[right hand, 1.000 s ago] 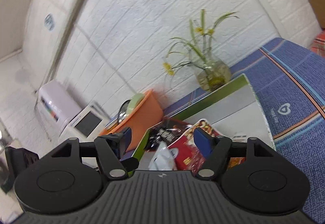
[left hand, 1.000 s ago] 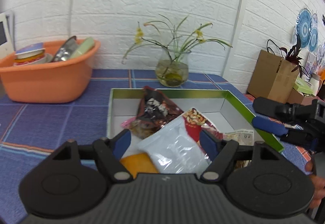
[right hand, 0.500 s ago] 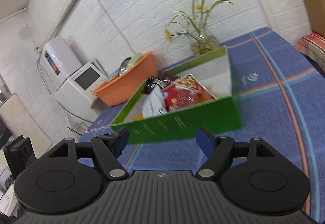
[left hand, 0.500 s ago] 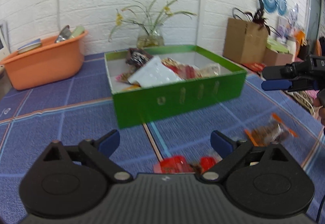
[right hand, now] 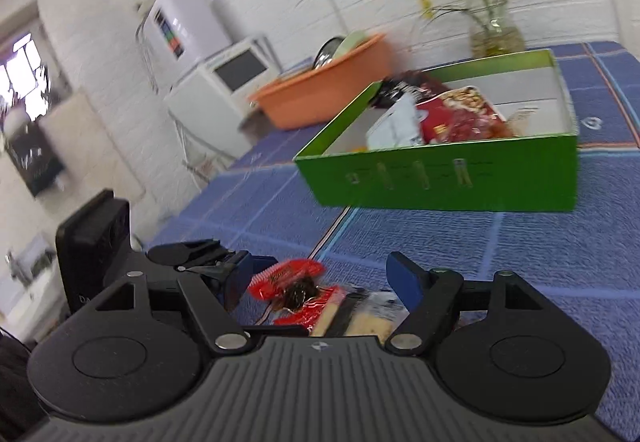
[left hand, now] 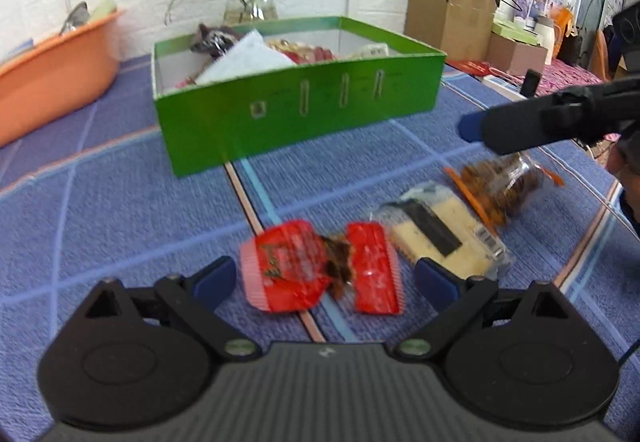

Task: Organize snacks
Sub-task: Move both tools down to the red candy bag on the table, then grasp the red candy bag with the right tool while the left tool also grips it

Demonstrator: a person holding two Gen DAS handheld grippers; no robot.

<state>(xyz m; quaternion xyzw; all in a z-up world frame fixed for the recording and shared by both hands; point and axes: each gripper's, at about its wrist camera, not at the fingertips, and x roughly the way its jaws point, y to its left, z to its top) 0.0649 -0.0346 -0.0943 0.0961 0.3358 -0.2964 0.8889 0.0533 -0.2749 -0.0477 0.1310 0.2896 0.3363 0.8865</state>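
On the blue table (left hand: 120, 209) I've got the green box (left hand: 296, 113) of snacks at the back, then my left gripper (left hand: 324, 282), jaws just opened wide around the red candy wrapper (left hand: 320, 266). Right gripper (right hand: 320, 278) jaws wide too, nothing held.

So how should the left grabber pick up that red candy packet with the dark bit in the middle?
Probably from above, closing on the narrow middle of the red snack packet. It lies flat on the blue tablecloth, its two puffy red ends either side of a pinched dark waist, so the fingers can slip in there. The left gripper, open, already straddles it; the cheese-coloured packet sits close on the right.
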